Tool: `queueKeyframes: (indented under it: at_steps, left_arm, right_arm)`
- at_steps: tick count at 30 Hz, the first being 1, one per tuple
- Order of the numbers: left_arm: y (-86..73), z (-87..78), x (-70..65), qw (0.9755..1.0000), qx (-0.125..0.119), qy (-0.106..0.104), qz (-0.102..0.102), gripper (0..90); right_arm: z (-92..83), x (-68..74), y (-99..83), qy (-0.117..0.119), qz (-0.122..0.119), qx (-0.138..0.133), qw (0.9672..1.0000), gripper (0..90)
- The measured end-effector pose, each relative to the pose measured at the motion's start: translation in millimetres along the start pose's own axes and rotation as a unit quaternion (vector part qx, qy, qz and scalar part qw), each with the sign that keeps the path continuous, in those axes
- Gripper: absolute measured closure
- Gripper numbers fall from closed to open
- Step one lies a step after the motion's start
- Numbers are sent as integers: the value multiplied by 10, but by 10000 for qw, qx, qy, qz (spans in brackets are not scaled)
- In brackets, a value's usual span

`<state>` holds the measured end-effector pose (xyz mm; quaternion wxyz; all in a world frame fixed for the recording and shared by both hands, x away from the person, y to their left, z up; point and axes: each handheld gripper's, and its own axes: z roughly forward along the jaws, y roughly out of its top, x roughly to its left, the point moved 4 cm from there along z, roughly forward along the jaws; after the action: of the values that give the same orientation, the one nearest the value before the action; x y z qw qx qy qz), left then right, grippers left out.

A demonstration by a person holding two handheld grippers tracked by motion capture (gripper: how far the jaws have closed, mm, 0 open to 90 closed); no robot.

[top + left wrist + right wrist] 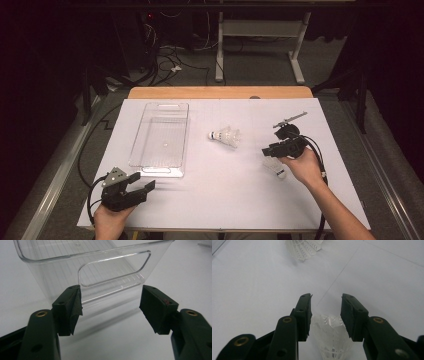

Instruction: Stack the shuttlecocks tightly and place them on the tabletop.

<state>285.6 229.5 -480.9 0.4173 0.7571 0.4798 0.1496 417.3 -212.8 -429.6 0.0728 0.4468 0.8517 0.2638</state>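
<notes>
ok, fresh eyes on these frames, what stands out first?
The right hand-held gripper stands out first: at the table's right, its jaws straddle a white feathered shuttlecock; whether the pads press on it is unclear. A second white shuttlecock lies mid-table. The clear rectangular plastic bin sits at the left, with the open left hand-held gripper just before it.

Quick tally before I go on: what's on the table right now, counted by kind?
Shuttlecocks: 2, one between the right gripper's fingers, one lying mid-table
Clear plastic bins: 1
Grippers: 2, counting the left gripper
Total: 5
</notes>
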Motion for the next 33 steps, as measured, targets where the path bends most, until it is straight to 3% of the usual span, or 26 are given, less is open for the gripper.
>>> queueKeyframes:
  at_steps: [19,25,33]
  left_arm:
    - [1,2,-2,10000,7,-1,5,348]
    - [0,-2,-3,10000,3,6,19,348]
    - [0,0,-7,10000,13,5,26,348]
  right_arm:
    - [12,12,-45,60,-116,244,9996,598]
    - [18,5,-67,-4,-146,404,9991,703]
    - [21,-17,-79,79,-144,505,9986,853]
